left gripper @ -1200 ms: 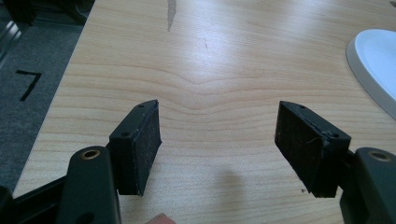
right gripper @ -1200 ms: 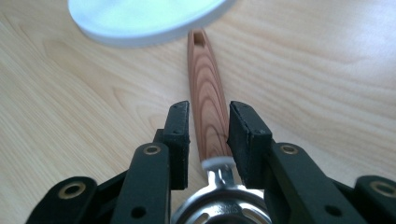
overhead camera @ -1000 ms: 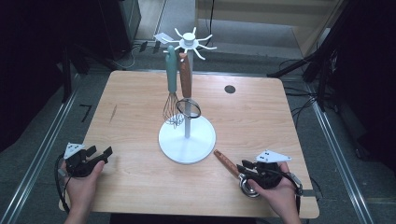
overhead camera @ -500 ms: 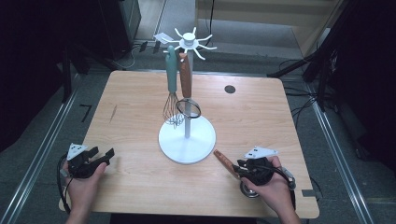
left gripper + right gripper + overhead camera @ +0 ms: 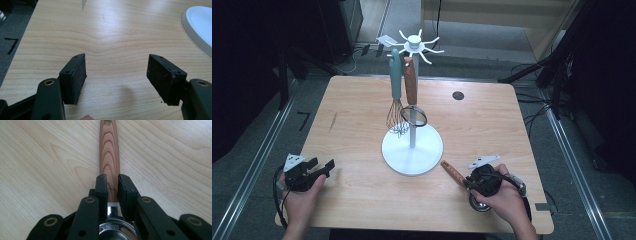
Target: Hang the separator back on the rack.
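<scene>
Wooden handle (image 5: 109, 157) sits clamped between right gripper (image 5: 112, 182) jaws (table-level).

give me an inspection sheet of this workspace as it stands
surface: light wooden table, one dark round hole near the far right.
job's things: wood-handled steel utensil flat on the table; white utensil stand mid-table, carrying a teal-handled whisk and a brown-handled ring tool.
clutter: nothing seen.
grippers: right gripper shut on the utensil's handle; left gripper open over bare wood, holding nothing.
cables: a black cable loops by the left hand; more lie on the floor at the right.
surroundings: grey floor, a black "7" mark at the left.
</scene>
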A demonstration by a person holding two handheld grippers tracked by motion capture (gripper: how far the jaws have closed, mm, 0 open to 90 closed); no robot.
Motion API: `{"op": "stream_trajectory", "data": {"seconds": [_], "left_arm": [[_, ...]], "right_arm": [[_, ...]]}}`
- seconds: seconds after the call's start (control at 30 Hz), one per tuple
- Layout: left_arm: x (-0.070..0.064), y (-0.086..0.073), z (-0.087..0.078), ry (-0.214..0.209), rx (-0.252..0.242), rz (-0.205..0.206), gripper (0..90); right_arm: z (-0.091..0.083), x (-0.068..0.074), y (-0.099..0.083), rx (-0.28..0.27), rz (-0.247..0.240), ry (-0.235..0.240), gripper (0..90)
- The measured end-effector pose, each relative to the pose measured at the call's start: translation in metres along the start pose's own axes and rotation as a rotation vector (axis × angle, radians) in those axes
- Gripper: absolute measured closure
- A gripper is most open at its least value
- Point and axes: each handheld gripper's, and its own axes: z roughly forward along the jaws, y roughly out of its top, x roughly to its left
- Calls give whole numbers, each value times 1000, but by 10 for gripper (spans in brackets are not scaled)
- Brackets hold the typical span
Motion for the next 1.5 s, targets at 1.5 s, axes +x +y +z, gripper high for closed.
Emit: {"op": "stream_trajectory", "data": {"seconds": [1.5], "left_arm": [[0, 0, 0, -4, 11, 2, 325]], "right_arm": [[13, 3, 4, 186, 29, -21, 696]]}}
